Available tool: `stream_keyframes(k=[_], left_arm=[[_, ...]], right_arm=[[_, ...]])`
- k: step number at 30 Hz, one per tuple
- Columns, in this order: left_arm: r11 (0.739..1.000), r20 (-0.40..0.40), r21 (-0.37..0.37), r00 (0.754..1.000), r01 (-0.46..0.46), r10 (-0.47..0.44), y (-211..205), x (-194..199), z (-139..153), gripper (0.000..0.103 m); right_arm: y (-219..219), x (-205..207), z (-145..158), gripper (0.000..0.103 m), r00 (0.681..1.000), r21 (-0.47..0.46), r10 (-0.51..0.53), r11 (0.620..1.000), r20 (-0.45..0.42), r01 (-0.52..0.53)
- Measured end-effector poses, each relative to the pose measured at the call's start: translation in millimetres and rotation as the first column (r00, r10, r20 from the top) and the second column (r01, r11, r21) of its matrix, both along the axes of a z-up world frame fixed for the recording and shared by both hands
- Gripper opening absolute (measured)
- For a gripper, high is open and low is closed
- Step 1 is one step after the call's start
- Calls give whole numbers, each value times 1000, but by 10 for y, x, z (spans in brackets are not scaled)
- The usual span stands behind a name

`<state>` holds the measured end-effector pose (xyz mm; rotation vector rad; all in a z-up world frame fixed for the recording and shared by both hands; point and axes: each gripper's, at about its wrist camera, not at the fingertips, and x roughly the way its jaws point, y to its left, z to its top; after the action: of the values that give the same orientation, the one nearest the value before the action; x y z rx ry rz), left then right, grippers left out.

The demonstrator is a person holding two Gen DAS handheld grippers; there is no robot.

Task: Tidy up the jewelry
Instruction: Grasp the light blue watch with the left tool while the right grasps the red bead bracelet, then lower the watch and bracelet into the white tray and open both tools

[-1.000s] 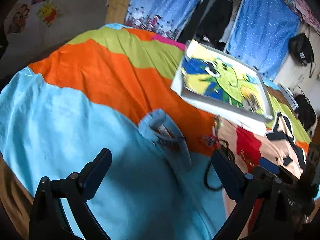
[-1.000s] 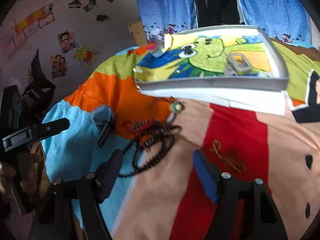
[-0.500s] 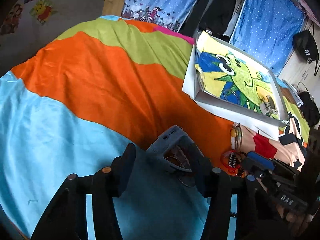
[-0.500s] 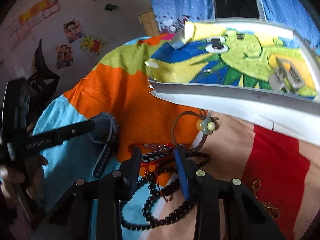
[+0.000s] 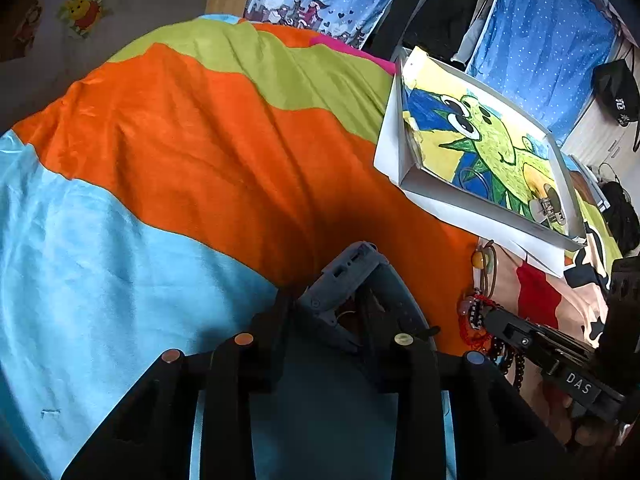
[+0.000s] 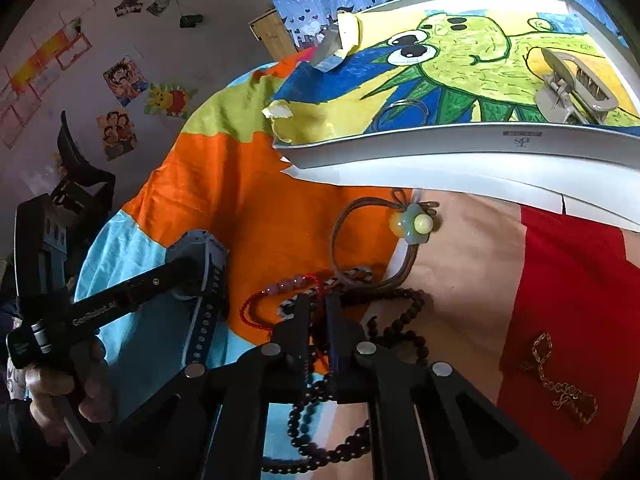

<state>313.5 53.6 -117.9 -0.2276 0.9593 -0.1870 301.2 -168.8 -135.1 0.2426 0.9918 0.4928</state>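
Observation:
My left gripper (image 5: 326,300) is shut on a blue-grey watch (image 5: 346,280) lying on the striped blanket; the watch also shows in the right wrist view (image 6: 204,276). My right gripper (image 6: 318,308) is shut on a tangle of jewelry: a red cord bracelet with pink beads (image 6: 280,290), a black-and-white bracelet (image 6: 290,306) and a dark bead necklace (image 6: 396,320). A brown hair tie with a pale flower (image 6: 414,224) lies just beyond. A gold chain (image 6: 560,380) lies on the red patch at the right.
A white shallow box (image 6: 460,140) lined with a green cartoon drawing sits behind the jewelry and holds a grey hair claw (image 6: 568,88). The same box (image 5: 412,176) is at the right in the left wrist view. Blue curtains (image 5: 536,36) hang behind.
Both grippers moved down and forward onto the blanket and closed: the left around the watch, the right on the bracelet tangle.

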Motion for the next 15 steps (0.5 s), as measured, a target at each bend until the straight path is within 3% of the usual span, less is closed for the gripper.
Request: stream_keyframes(k=[5, 15], left_arm=[[999, 48, 34, 999, -19, 18, -26, -78, 94, 24], [999, 194, -28, 980, -24, 29, -78, -285, 505, 23]], right_arm=[[7, -63, 151, 5, 998, 23, 2, 1000, 55, -3], [-192, -194, 689, 5, 975, 148, -43, 989, 217, 10]])
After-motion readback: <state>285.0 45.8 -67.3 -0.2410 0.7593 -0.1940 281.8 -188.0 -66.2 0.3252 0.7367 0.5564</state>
